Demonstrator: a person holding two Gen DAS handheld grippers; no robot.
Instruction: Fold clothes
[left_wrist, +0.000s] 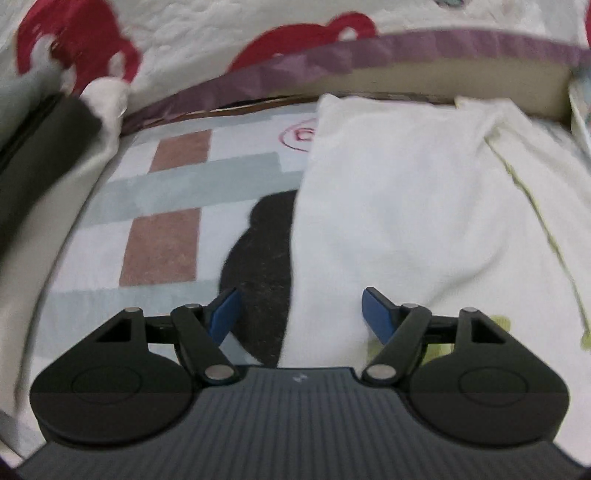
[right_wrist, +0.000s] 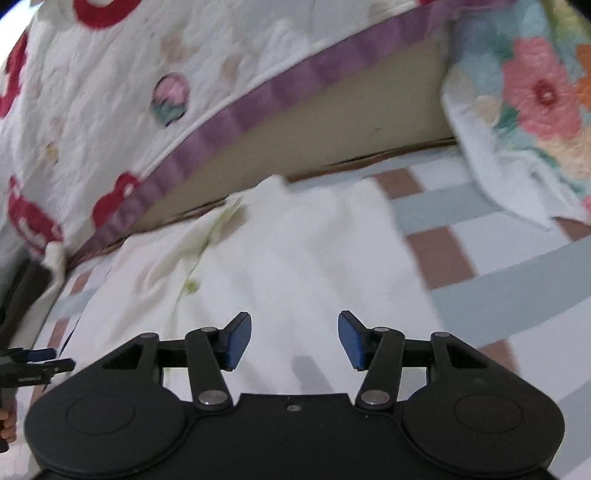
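A white garment (left_wrist: 399, 206) with thin yellow-green trim lies flat on the patterned rug (left_wrist: 159, 236). In the left wrist view my left gripper (left_wrist: 299, 314) hovers over the garment's near left edge, its blue pads wide apart with nothing between them. From the right wrist view the same white garment (right_wrist: 295, 251) spreads under my right gripper (right_wrist: 294, 339), which is open and holds nothing. The left gripper (right_wrist: 40, 360) shows at the far left edge of the right wrist view, with a hand below it.
A bed with a purple-trimmed quilt (right_wrist: 110, 110) bearing red patterns borders the far side of the rug. A floral cloth (right_wrist: 532, 110) hangs at the right. A dark shape (left_wrist: 258, 266) is printed on the rug beside the garment. A dark object (left_wrist: 33, 155) stands at the left.
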